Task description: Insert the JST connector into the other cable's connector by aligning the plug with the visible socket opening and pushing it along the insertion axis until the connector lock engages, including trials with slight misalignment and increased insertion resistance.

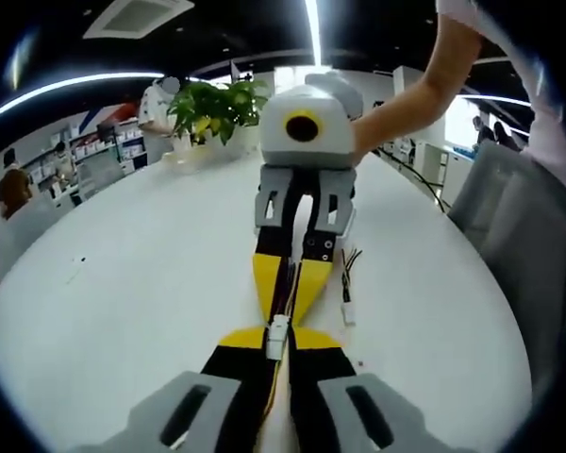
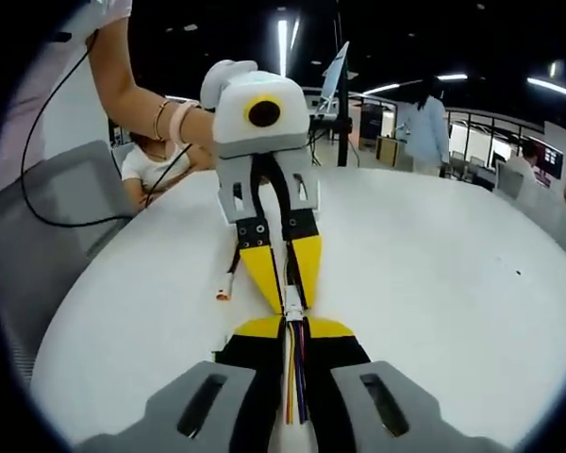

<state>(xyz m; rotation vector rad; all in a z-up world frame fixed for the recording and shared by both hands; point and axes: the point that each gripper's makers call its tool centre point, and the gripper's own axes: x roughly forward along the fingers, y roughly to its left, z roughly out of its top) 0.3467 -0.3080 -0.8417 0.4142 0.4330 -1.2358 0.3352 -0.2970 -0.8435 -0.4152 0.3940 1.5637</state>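
Note:
The two grippers meet tip to tip over the white table. In the left gripper view, my left gripper (image 1: 278,338) is shut on a white JST connector (image 1: 277,334) with thin wires running back between its yellow-tipped fingers. My right gripper (image 1: 285,307) comes down from the top, held in a person's hand, its tips touching that connector. In the right gripper view, my right gripper (image 2: 293,326) is shut on a cable of yellow, red and purple wires (image 2: 293,377) that ends in a white connector (image 2: 291,302). My left gripper (image 2: 287,294) faces it. Whether the two connectors are fully mated is hidden by the fingers.
A loose short cable with a white connector (image 1: 347,304) lies on the table (image 1: 123,311) beside the grippers, the same loose cable (image 2: 226,286) showing red-tipped in the right gripper view. A potted plant (image 1: 217,109) stands at the far edge. Grey chairs (image 2: 57,208) and people sit around.

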